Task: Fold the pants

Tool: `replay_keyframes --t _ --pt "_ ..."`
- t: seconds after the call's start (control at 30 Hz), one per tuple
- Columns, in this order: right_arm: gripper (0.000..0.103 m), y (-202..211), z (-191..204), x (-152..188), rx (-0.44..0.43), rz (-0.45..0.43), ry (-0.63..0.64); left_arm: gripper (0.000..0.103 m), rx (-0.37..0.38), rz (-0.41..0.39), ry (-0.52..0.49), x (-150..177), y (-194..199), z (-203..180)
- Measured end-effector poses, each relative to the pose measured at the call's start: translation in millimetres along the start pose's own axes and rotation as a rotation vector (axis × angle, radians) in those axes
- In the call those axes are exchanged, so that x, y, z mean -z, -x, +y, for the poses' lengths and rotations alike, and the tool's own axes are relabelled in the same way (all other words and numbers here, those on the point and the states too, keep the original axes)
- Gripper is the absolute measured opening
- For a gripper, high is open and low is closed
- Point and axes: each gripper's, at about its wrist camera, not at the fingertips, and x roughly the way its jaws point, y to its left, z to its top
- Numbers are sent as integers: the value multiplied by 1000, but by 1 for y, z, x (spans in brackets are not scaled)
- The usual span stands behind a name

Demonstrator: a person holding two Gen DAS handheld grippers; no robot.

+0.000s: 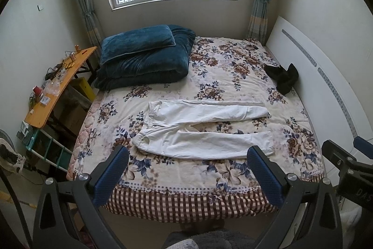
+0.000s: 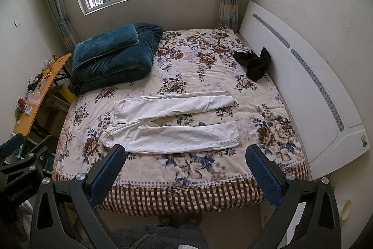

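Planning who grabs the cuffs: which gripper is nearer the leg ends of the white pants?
Right, likely. The right gripper is held toward the leg-end side of the white pants; the left gripper is nearer the waistband. Both hover short, open.

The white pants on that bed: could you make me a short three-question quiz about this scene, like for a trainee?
1. True or false: the white pants lie spread flat on the floral bedspread, both legs apart.
2. Which is nearest the headboard? A) the blue pillow B) the black garment C) the wooden side table
3. Fill in: the left claw and the right claw are both ____ and hold nothing.

Key: 1 true; 2 B; 3 open.
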Motion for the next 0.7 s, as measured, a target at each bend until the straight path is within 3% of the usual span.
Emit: replay_keyframes --t 0.7 --pt "103 -15 4 -3 -3 4 -8 103 -16 9 25 2 -14 7"
